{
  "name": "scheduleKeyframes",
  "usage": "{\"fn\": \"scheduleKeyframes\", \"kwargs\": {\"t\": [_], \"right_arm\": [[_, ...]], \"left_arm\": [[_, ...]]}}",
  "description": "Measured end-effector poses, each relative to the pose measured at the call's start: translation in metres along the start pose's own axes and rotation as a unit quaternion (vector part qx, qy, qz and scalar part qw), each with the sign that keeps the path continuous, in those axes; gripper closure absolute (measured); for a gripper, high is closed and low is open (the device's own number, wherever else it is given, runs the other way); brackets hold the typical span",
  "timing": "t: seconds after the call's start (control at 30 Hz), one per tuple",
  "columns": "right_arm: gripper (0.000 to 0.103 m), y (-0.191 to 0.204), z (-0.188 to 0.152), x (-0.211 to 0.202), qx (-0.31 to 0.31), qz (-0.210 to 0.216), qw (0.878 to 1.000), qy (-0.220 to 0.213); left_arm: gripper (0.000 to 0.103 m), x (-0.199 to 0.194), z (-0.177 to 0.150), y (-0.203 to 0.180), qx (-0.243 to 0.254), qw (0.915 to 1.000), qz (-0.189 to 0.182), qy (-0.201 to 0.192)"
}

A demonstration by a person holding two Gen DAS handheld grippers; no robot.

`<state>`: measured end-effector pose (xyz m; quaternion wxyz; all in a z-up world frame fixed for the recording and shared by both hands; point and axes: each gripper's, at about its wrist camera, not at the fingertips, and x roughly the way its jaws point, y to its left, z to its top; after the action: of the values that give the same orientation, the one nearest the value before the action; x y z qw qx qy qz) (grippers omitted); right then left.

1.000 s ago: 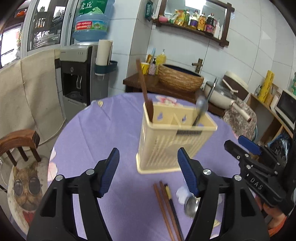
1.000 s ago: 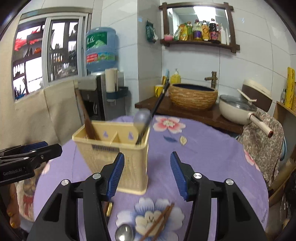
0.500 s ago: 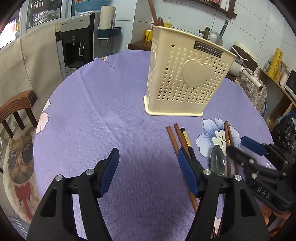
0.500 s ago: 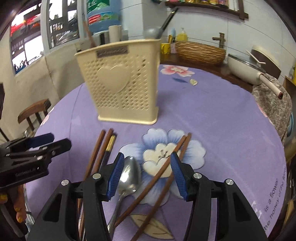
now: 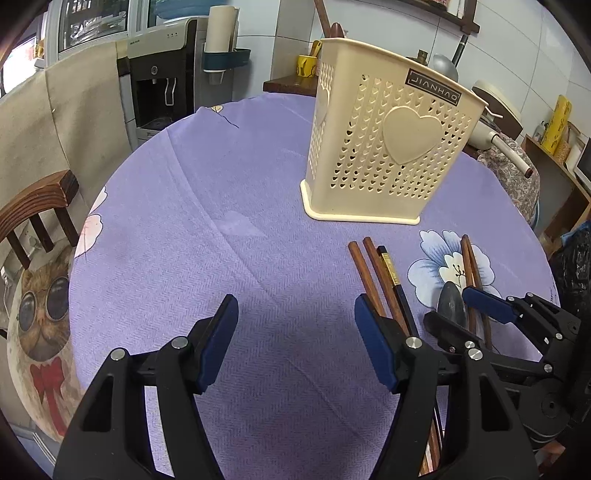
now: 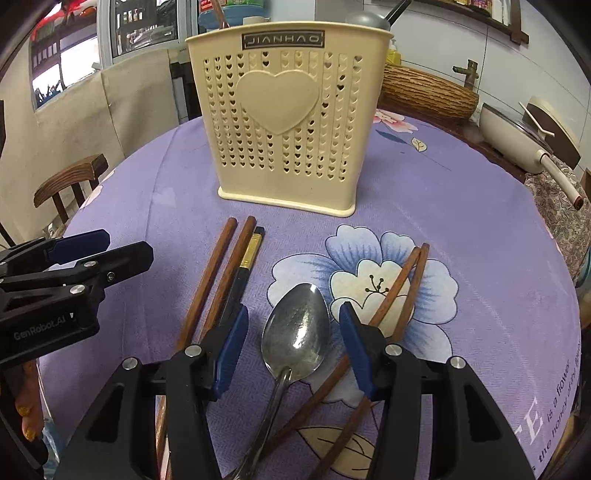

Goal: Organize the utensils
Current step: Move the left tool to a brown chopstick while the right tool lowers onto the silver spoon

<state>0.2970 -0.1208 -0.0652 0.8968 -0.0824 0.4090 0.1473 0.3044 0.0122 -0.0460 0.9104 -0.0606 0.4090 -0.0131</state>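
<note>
A cream perforated utensil holder (image 6: 288,122) with a heart stands on the purple tablecloth; it also shows in the left wrist view (image 5: 384,144). A metal spoon (image 6: 297,332) lies on the cloth between my right gripper's fingers. My right gripper (image 6: 293,343) is open and low over the spoon bowl. Two brown chopsticks (image 6: 210,284) and a black one (image 6: 245,269) lie to its left, another brown pair (image 6: 402,288) to its right. My left gripper (image 5: 295,332) is open and empty over bare cloth, left of the brown chopsticks (image 5: 369,273).
A wooden utensil (image 5: 325,22) and a ladle (image 5: 445,64) stand in the holder. A wooden chair (image 5: 33,210) stands left of the round table. A counter with a woven basket (image 6: 428,94) and a pan (image 6: 517,129) is behind.
Both grippers have dropped from above the holder toward the table. The right one now straddles the spoon; the left one is a bit closer to the cloth.
</note>
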Motion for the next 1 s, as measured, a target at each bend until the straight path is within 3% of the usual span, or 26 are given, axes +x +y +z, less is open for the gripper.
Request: {"fn": "scheduleKeyframes", "kwargs": {"t": [0.27,0.4,0.73,0.87,1.0], "right_arm": [[0.067,-0.002,0.002,0.004,0.009,0.009,1.000,0.008],[0.068,-0.003,0.001,0.004,0.015,0.012,1.000,0.009],[0.068,-0.013,-0.002,-0.006,0.033,0.016,0.999,-0.005],[0.068,-0.017,-0.004,-0.010,0.040,0.018,0.999,-0.011],[0.068,-0.022,-0.006,-0.019,0.048,0.015,0.998,-0.025]], "left_arm": [[0.038,0.004,0.001,0.003,-0.003,1.0000,0.003,0.006],[0.039,0.008,0.001,0.001,-0.003,0.9999,-0.002,0.012],[0.054,0.020,0.005,-0.025,0.012,0.9988,-0.033,0.036],[0.063,0.032,0.010,-0.032,0.009,0.9979,-0.037,0.052],[0.066,0.039,0.015,-0.038,0.012,0.9977,-0.035,0.057]]}}
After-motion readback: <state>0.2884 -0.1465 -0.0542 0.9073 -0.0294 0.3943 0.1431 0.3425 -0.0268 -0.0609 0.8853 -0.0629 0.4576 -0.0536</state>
